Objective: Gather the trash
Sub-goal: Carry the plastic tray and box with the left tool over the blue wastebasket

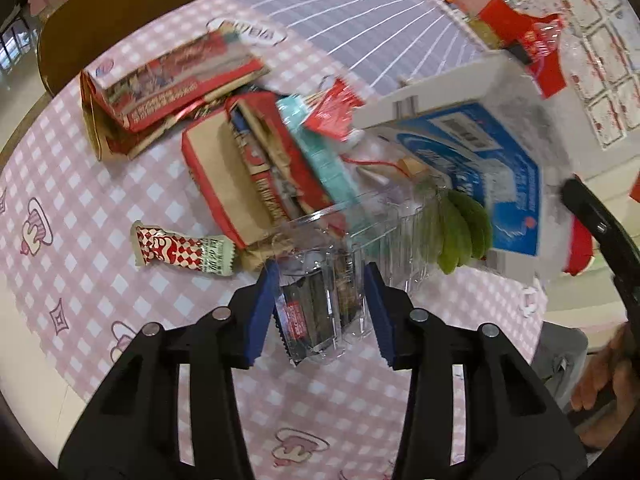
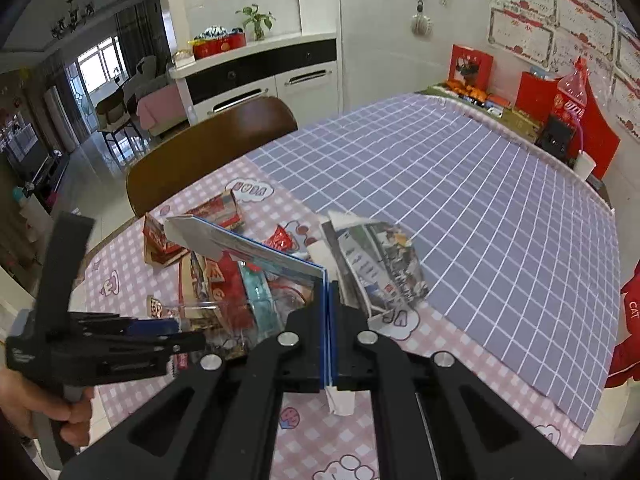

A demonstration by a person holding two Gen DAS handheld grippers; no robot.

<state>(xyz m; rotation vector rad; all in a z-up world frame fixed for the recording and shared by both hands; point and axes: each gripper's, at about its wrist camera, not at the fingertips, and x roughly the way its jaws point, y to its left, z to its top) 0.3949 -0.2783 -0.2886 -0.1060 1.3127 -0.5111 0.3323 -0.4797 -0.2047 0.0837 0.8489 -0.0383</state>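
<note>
My left gripper [image 1: 320, 312] points down at the pink checked tablecloth [image 1: 80, 208], its blue pads against the sides of a clear plastic box [image 1: 320, 280] with a dark wrapper inside. From the right wrist view it shows at the left [image 2: 160, 332], at the trash pile. My right gripper [image 2: 328, 312] is shut on the edge of a flattened blue-and-white carton [image 2: 248, 248], held tilted above the pile [image 1: 480, 168]. Around the clear box lie torn red-and-brown paper boxes [image 1: 224, 176], a teal packet [image 1: 324, 160], a red-white checked wrapper [image 1: 180, 252] and something green [image 1: 460, 228].
A crumpled printed paper [image 2: 376, 268] lies just right of the pile. Beyond is a blue grid cloth [image 2: 460, 184]. A brown chair back [image 2: 212, 140] stands at the table's far edge. Red boxes and a bottle [image 2: 570, 96] stand along the wall.
</note>
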